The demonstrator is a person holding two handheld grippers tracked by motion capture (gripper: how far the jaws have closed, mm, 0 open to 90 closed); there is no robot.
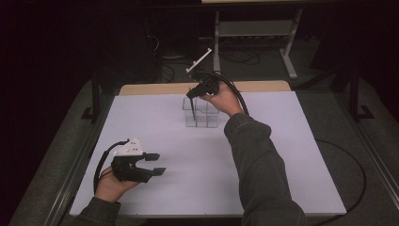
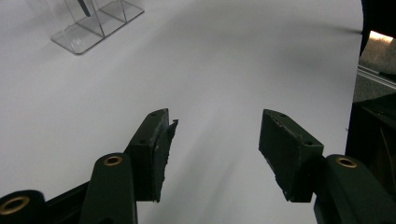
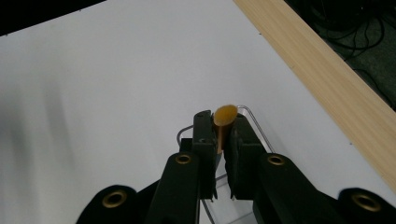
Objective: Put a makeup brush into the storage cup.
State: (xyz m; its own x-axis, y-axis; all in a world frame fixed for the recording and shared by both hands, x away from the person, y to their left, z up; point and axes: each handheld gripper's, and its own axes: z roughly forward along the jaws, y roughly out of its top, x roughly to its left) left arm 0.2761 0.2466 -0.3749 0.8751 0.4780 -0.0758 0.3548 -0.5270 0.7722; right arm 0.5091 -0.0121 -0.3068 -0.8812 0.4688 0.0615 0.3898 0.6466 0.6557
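At a white table with one wooden strip along its far edge, we see a person working two handheld grippers.

The right gripper, held in the right hand at the far middle of the table, is clamped on one slender stick-like tool. From above, the tool reads as a thin dark rod whose long axis runs close to vertical, leaning a little; its lower end points down into a clear plastic organizer and its upper end is pinched between the jaws. In the right gripper view, we look almost straight down that axis: the right gripper has its jaws pressed against a tan, wood-coloured shaft, whose rounded top end faces the camera just above the jaw tips. The organizer's clear rim curves beneath the jaws. Which compartment the tool enters, we cannot tell.

We count one organizer, apparently of several clear cells, and one tool.

The left gripper sits near the table's near left corner in the left hand, well apart from the organizer. In its own view the left gripper shows jaws spread wide with nothing between them, over bare white tabletop, the organizer at the upper left.
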